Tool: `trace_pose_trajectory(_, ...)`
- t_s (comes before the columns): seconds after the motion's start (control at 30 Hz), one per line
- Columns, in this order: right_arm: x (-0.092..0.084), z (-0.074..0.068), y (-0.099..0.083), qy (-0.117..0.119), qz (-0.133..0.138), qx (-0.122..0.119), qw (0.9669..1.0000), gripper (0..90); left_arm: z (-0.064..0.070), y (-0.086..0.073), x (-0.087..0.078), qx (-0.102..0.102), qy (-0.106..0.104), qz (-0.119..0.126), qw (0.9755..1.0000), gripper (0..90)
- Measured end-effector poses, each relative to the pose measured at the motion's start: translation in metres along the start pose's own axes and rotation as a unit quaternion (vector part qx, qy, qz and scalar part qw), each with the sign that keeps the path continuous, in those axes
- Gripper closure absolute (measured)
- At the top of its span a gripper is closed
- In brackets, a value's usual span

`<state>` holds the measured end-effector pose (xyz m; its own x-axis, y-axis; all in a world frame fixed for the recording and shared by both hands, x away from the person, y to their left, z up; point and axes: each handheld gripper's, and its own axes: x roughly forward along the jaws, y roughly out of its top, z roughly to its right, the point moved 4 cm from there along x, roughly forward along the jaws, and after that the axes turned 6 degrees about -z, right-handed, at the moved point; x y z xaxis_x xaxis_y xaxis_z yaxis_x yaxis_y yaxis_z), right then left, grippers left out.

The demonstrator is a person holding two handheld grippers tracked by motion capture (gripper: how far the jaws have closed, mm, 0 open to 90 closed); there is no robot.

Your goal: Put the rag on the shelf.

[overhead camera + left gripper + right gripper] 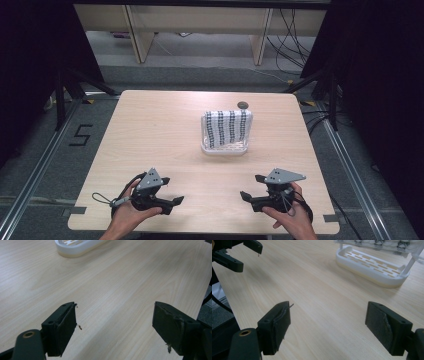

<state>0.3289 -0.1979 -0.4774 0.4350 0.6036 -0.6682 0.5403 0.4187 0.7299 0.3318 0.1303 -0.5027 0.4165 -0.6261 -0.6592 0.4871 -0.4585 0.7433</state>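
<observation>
Two hand-held grippers (both agape) [175,189] [251,186], one rack [224,148], seemingly one cloth [227,125].

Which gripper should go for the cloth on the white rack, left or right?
Right, probably. The right gripper sits nearer the white rack and the patterned cloth draped over it; its own view shows rack and cloth ahead. The left gripper is farther. Both are open and empty.
</observation>
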Motion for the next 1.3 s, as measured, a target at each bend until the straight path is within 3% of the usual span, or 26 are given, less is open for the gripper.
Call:
trace_pose_trajectory(0.07,0.001,0.002,-0.003,-0.014,0.001,-0.013,0.9998,20.5,0.001,-0.003,0.0,-0.001,-0.001,-0.003,1.0,18.7)
trace_pose_trajectory(0.1,0.002,0.0,-0.005,-0.01,-0.004,-0.007,0.9999,20.5,0.002,-0.004,0.001,-0.005,-0.001,0.003,1.0,18.7)
trace_pose_trajectory(0.17,0.005,0.001,-0.009,-0.011,-0.009,-0.022,0.9997,20.4,0.001,-0.006,-0.001,0.004,-0.002,-0.008,1.0,18.7)
trace_pose_trajectory(0.3,0.008,-0.004,-0.016,-0.009,-0.024,-0.009,0.9996,20.3,0.006,-0.01,-0.001,-0.001,0.002,-0.004,1.0,18.6)
trace_pose_trajectory(0.33,0.01,-0.001,-0.017,-0.007,-0.024,-0.026,0.9993,20.3,0.006,-0.012,-0.001,0.008,0.005,-0.013,0.9999,18.6)
trace_pose_trajectory(0.37,0.011,-0.001,-0.018,-0.008,-0.024,-0.024,0.9994,20.3,0.009,-0.014,0.0,0.0,0.004,-0.006,1.0,18.6)
trace_pose_trajectory(0.47,0.012,-0.002,-0.021,-0.009,-0.027,-0.015,0.9995,20.0,0.009,-0.02,0.0,0.014,0.005,-0.021,0.9997,18.6)
trace_pose_trajectory(0.6,0.014,-0.005,-0.028,-0.01,-0.032,-0.032,0.9989,20.0,0.01,-0.023,-0.001,0.019,0.01,-0.024,0.9995,18.6)
trace_pose_trajectory(0.63,0.014,-0.007,-0.03,-0.009,-0.036,-0.023,0.999,19.9,0.008,-0.023,-0.001,0.022,0.014,-0.028,0.9993,18.6)
trace_pose_trajectory(0.67,0.015,-0.008,-0.032,-0.009,-0.039,-0.026,0.9989,19.9,0.011,-0.022,0.001,0.008,0.008,-0.013,0.9998,18.6)
trace_pose_trajectory(0.8,0.017,-0.008,-0.034,-0.009,-0.039,-0.034,0.9986,19.9,0.009,-0.024,0.0,0.021,0.013,-0.028,0.9993,18.6)
trace_pose_trajectory(0.9,0.017,-0.008,-0.033,-0.005,-0.038,-0.037,0.9986,19.9,0.009,-0.024,0.001,0.02,0.011,-0.027,0.9994,18.6)
trace_pose_trajectory(1.0,0.016,-0.007,-0.034,-0.017,-0.039,-0.034,0.9985,19.9,0.008,-0.025,0.002,0.019,0.009,-0.028,0.9994,18.6)
trace_pose_trajectory(1.07,0.017,-0.006,-0.034,-0.016,-0.04,-0.034,0.9985,19.9,0.01,-0.025,0.003,0.006,0.007,-0.02,0.9998,18.6)
trace_pose_trajectory(1.1,0.017,-0.008,-0.035,-0.013,-0.043,-0.022,0.9988,19.9,0.008,-0.025,0.002,0.016,0.007,-0.028,0.9995,18.6)
trace_pose_trajectory(1.13,0.018,-0.006,-0.034,-0.012,-0.041,-0.032,0.9985,19.9,0.008,-0.025,0.003,0.01,0.007,-0.025,0.9996,18.6)
trace_pose_trajectory(1.2,0.018,-0.005,-0.035,-0.014,-0.042,-0.033,0.9984,19.9,0.006,-0.026,0.002,0.021,0.012,-0.032,0.9992,18.6)
trace_pose_trajectory(1.3,0.018,-0.004,-0.035,-0.016,-0.044,-0.035,0.9983,19.9,0.007,-0.025,0.003,0.013,0.008,-0.025,0.9996,18.6)
